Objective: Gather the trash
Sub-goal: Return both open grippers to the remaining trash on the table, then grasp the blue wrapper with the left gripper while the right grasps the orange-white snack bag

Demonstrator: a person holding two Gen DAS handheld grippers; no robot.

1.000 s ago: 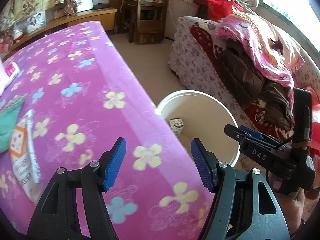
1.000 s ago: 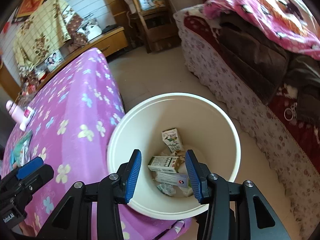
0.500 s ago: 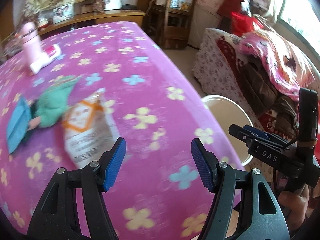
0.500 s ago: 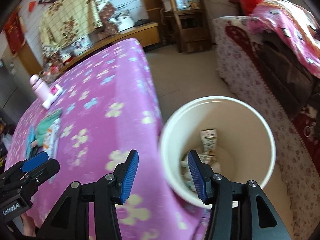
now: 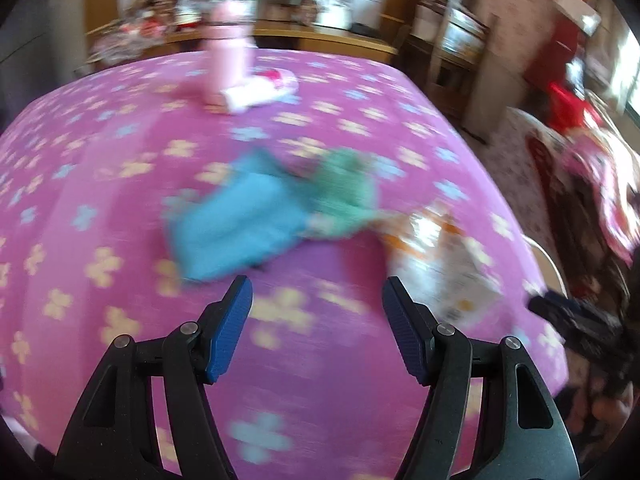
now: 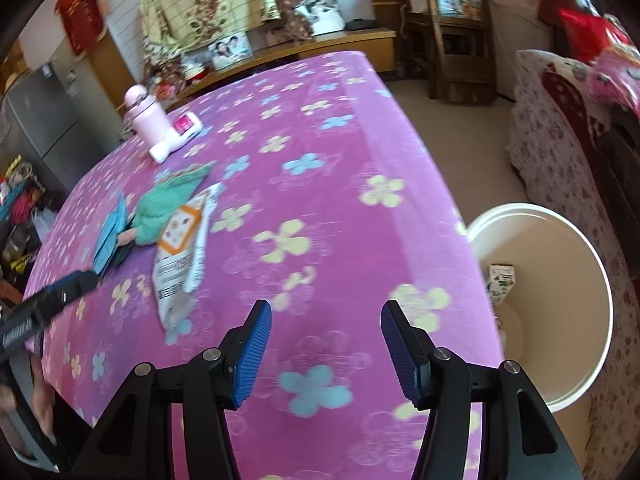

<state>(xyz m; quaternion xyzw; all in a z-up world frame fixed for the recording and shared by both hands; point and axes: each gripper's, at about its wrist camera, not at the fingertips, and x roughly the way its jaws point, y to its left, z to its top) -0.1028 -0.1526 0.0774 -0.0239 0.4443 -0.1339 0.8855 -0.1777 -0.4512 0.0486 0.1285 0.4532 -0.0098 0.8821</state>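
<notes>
One flat wrapper point(image 6: 182, 248) — white, orange-patterned, crinkled — lying unheld

Left gripper point(image 5: 316, 304) — blue pads apart, nothing between them, angled downward. Right gripper point(image 6: 326, 330) — jaws opening, gap empty, likewise angled downward; its tip shows at the left view's right edge.

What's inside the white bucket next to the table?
A small carton leans against the inner wall of the bucket. The table edge covers the near side of the bucket's floor, so anything lying there is hidden.
</notes>
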